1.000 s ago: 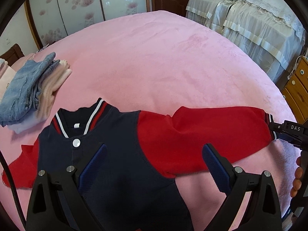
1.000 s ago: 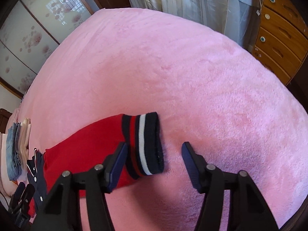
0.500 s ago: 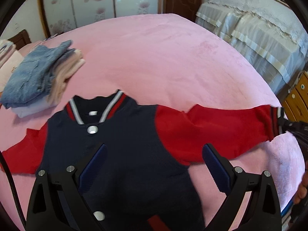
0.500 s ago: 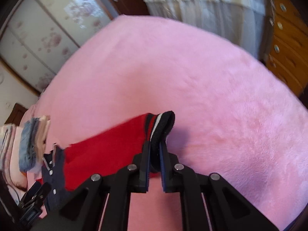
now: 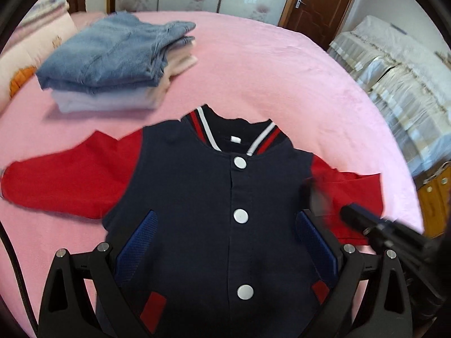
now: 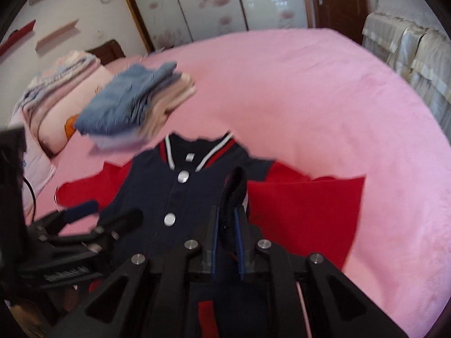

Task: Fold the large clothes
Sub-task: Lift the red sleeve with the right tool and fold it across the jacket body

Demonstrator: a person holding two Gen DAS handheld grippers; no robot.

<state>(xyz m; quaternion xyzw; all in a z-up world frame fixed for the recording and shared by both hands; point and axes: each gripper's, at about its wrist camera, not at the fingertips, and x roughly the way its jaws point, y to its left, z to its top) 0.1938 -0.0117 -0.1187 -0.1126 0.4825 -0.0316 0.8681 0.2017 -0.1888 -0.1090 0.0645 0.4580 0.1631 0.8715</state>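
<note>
Between the pads of the right gripper the striped cuff of the jacket is clamped, the red sleeve being folded across the navy front; the left gripper is held wide apart above the buttons, nothing gripped; beyond the collar, a stack of folded clothes is seen on the pink bedspread.

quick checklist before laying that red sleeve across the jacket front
1. Right gripper shut on the sleeve cuff: ok.
2. Jacket lying flat, snapped shut, collar away from the grippers: ok.
3. Left gripper open, holding nothing, over the jacket front: ok.
4. Other red sleeve spread out, not yet folded: not ok.
5. Folded pile clear of the jacket: ok.
6. Sleeve fold line straight at the shoulder: cannot tell.
</note>
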